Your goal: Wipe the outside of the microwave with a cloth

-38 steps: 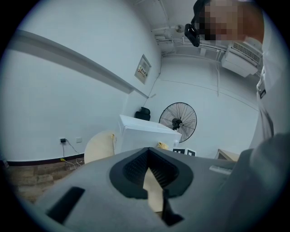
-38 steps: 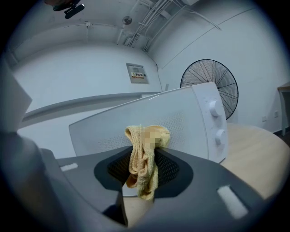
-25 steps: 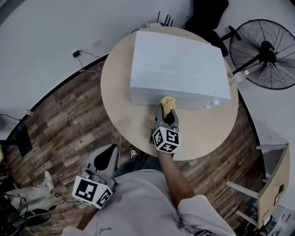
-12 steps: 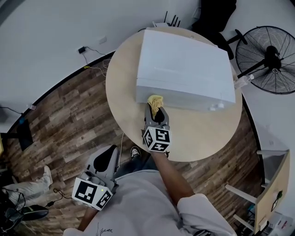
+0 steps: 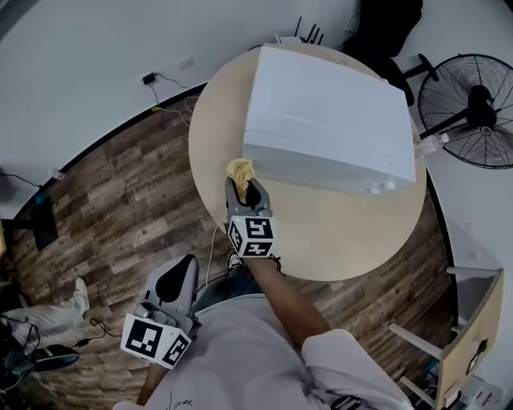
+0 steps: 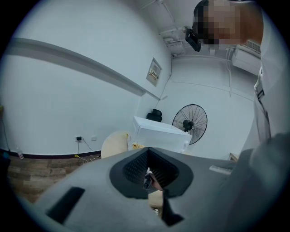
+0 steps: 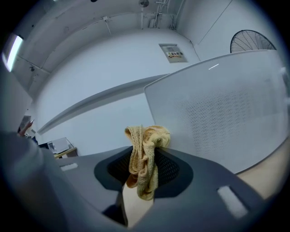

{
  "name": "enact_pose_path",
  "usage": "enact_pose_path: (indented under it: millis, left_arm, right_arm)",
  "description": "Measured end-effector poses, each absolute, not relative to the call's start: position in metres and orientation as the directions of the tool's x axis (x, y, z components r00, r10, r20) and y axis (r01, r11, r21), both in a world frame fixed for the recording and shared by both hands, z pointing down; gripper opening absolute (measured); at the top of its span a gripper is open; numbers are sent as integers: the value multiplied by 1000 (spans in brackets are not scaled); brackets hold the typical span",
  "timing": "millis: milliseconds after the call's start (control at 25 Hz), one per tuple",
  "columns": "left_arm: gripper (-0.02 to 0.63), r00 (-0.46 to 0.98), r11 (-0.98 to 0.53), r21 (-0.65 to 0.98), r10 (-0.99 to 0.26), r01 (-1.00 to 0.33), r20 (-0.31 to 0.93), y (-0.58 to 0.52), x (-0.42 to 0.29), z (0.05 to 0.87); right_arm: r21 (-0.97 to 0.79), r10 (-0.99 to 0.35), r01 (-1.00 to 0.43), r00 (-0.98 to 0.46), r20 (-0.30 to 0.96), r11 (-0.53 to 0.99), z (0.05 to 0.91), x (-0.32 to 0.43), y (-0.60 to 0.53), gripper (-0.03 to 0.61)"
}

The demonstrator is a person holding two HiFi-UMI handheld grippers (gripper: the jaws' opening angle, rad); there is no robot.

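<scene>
The white microwave [image 5: 329,120] stands on a round wooden table [image 5: 321,232]. My right gripper [image 5: 244,182] is shut on a bunched yellow cloth [image 5: 240,170], which sits at the lower left corner of the microwave's near wall. In the right gripper view the cloth [image 7: 145,154] sticks up from the right gripper [image 7: 144,174] and touches the edge of the microwave's perforated wall [image 7: 226,118]. My left gripper [image 5: 172,292] hangs low at my left side over the floor, jaws together with nothing in them. From the left gripper [image 6: 148,181] the microwave [image 6: 161,132] shows far off.
A black standing fan [image 5: 473,112] is right of the table, with a dark bag or chair [image 5: 385,24] behind. A wall socket and cable [image 5: 152,80] lie at the back left. A wooden shelf [image 5: 473,320] stands at the lower right. Wood-plank floor surrounds the table.
My right gripper has slid the cloth leftward along the microwave's near wall, from about its middle to its left corner. The left gripper has stayed low at my side.
</scene>
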State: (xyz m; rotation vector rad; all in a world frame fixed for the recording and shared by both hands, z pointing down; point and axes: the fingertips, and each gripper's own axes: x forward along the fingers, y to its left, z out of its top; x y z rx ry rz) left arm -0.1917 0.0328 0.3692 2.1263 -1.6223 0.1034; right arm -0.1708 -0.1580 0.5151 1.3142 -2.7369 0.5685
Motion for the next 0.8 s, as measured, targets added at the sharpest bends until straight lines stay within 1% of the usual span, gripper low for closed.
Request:
enact_pose_path:
  millis: [200, 400, 560, 800]
  left_arm:
    - [-6, 305, -201, 316, -894, -927, 328, 33, -192, 370]
    - [-6, 350, -248, 321, -883, -914, 314, 26, -182, 368]
    - [-6, 401, -302, 323, -865, -897, 303, 16, -164, 368]
    - [-6, 475, -385, 320, -833, -866, 284, 2, -137, 362]
  right_arm:
    - [-325, -710, -729, -675, 199, 602, 513, -174, -142, 133]
    - [-331, -715, -734, -670, 203, 594, 507, -142, -133, 133]
    - [-328, -745, -761, -636, 201, 560, 503, -106, -136, 135]
    - [-305, -809, -823, -549, 208, 480, 500, -47, -141, 133]
